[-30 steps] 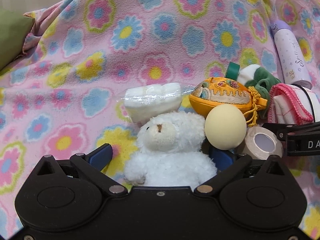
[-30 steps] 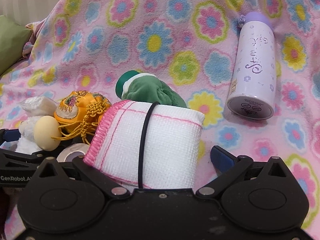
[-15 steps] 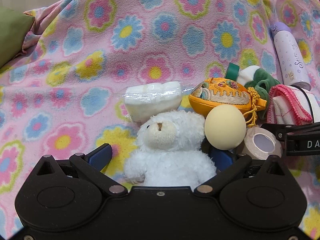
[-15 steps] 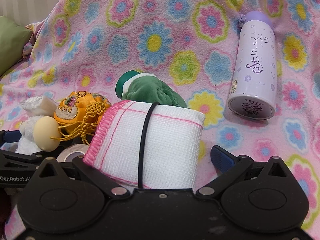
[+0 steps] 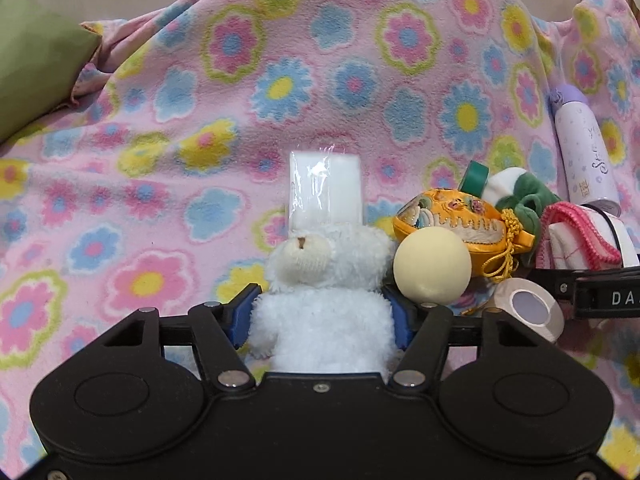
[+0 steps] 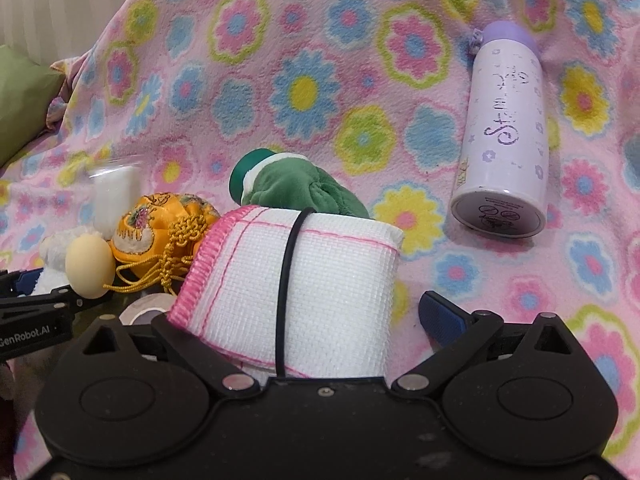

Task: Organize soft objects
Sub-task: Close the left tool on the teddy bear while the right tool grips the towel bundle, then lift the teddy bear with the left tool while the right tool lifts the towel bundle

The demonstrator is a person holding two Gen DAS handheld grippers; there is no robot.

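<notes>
- A pink flowered fleece blanket covers the whole surface, and everything lies on it; a green cushion shows at its far left edge
- The left gripper has just been closing its jaws, and its blue pads now press both sides of the white teddy bear, which sits upright between them
- The right gripper has just been narrowing its jaws a little around the folded white cloth with pink edging, bound by a black band; the blue right finger stands apart from the cloth, the left one is hidden behind it, so no grip is made
- A lilac bottle lies on its side, well apart to the right
- A green plush toy lies just behind the cloth
- An orange embroidered pouch touches the cream ball beside the bear
- A wrapped white block stands just behind the bear's head
- A roll of tape lies near the ball
</notes>
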